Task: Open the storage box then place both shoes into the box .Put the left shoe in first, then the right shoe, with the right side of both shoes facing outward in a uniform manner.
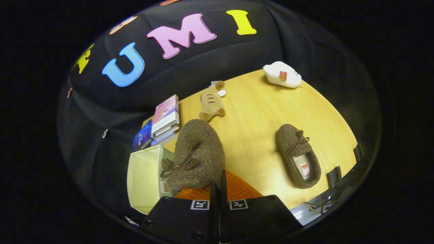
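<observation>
My gripper (218, 184) is shut on a fuzzy brown slipper (198, 156), pinching its edge between both fingers. This slipper hangs lifted, toe pointing away, its brown bow to the left, above the near corner of the pale yellow storage box (144, 178). The box stands open below and to the left of the held slipper, its inside showing. A second matching brown slipper (298, 156) lies flat on the wooden table (257, 115) off to the right of the fingers, toe pointing away, opening toward me.
A stack of books (162, 123) sits beyond the box. Past the held slipper lies a tan plush toy (212, 101), and a white plush toy (282, 75) rests at the table's far edge. Black clips (334, 176) sit on the table's right edge.
</observation>
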`<state>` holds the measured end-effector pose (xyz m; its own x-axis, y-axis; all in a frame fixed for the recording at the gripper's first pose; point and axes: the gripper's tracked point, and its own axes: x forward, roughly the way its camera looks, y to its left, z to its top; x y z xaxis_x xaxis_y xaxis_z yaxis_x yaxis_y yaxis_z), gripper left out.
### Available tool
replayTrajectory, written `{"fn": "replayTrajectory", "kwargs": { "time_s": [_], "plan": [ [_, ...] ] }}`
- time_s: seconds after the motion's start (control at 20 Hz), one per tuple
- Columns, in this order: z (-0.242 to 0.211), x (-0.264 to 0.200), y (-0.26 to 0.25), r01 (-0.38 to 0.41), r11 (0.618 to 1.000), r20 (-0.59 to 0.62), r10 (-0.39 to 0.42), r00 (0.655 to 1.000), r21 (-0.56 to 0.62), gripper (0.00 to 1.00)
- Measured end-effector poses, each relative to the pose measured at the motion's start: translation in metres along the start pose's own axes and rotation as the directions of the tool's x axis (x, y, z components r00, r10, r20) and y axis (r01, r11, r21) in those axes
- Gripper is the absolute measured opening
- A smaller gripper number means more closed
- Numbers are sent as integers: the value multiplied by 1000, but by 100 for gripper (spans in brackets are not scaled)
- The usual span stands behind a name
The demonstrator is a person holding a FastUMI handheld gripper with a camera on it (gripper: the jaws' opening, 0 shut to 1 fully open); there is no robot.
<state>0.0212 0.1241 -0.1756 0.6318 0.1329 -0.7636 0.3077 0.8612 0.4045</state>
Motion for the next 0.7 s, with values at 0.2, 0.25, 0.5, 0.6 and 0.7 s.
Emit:
{"fn": "replayTrajectory", "kwargs": {
  "time_s": [0.2, 0.25, 0.5, 0.6, 0.7],
  "plan": [
    [-9, -3, 69, -110, 993, -44, 111, 993, 40, 6],
    [-13, 1, 82, -120, 992, -62, 123, 991, 38, 6],
    [-39, 21, 152, -192, 981, -131, 195, 972, 34, 6],
    [-54, 34, 174, -205, 978, -160, 207, 965, 29, 6],
    [-73, 48, 188, -195, 981, -193, 195, 962, 17, 6]
  ]
}}
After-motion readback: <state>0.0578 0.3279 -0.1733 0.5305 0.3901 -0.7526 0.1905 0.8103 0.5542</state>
